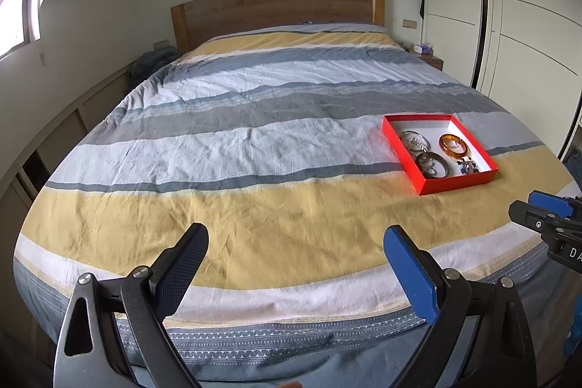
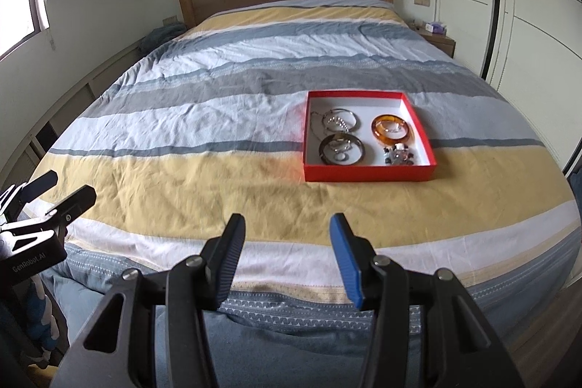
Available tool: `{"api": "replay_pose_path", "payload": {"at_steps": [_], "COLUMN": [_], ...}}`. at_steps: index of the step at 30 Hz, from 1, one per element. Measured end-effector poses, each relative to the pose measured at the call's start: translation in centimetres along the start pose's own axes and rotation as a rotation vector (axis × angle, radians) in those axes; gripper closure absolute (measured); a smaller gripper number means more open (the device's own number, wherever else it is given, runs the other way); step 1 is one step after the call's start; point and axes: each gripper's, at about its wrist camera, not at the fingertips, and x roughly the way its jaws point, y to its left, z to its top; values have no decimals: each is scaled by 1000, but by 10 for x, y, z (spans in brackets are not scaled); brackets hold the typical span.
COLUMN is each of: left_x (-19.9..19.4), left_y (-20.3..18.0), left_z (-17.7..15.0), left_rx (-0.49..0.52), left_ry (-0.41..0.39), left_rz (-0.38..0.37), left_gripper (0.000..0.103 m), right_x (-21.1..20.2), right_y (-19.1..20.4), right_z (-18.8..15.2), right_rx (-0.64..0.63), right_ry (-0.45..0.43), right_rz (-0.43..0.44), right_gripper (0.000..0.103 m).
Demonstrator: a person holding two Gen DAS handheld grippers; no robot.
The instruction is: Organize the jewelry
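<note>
A: What are the tools doing?
B: The left gripper [image 1: 295, 264] and right gripper [image 2: 287, 255] hang over the foot edge of the bed [image 2: 218, 170], both spread apart with nothing between the fingers.
A: And the jewelry?
B: Farther up, toward the bed's right edge, a red box [image 2: 367, 175] sits on the cover. Inside lie an orange bangle [image 2: 392, 130], a dark bangle [image 2: 341, 150], a silver chain [image 2: 336, 120] and beads [image 2: 398, 157].
</note>
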Motion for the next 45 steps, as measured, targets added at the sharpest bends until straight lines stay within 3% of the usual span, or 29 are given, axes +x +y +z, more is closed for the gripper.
{"api": "replay_pose_path", "payload": {"at_steps": [16, 45], "left_x": [7, 18], "left_y": [-10, -5], "left_z": [-8, -14], "left_rx": [42, 37], "left_ry": [20, 54], "left_rz": [-52, -37], "left_gripper": [7, 7], "right_x": [15, 24], "right_y": [-4, -12], "right_z": [-7, -16], "right_rx": [10, 21], "right_ry": [36, 51], "right_rz": [14, -5], "right_gripper": [56, 56]}}
